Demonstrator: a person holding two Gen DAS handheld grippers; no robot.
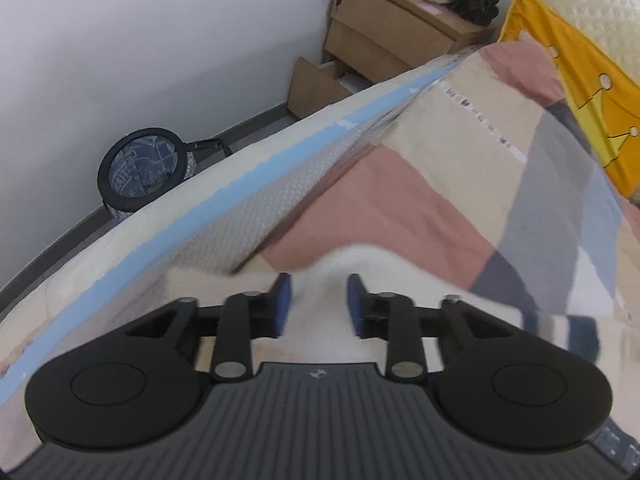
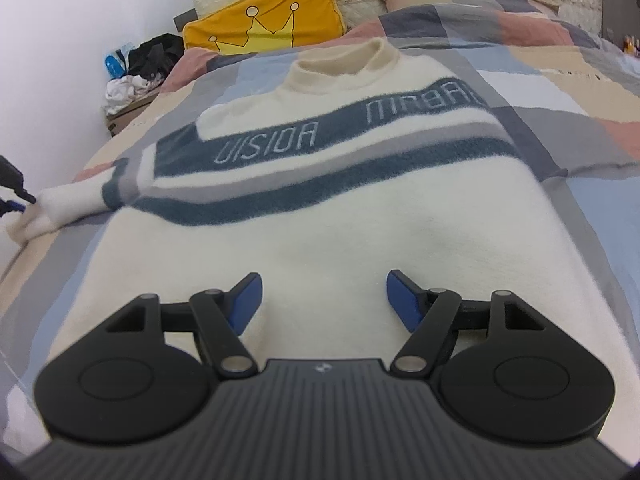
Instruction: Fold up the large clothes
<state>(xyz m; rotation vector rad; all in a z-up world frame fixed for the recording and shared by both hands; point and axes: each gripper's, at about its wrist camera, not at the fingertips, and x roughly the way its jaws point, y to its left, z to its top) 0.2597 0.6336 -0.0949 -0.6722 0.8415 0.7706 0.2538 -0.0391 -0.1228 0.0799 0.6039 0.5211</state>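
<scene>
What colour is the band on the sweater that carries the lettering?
Dark teal-blue, with pale lettering, on the cream sweater; the right wrist view shows it best.

**Both tools open above the bed**

The left tool (image 1: pixel 319 304) tilts steeply downward, its two blue-padded fingers (image 1: pixel 282 306) standing a moderate gap apart with nothing pressed between them. In the right wrist view its black tip shows at the far left edge (image 2: pixel 16 194). The right tool (image 2: pixel 324 304) points at a shallower downward slant, its blue pads (image 2: pixel 404 302) spread wide and angled outward, clamping nothing. No hand or sleeve of the person is visible in either view.
</scene>
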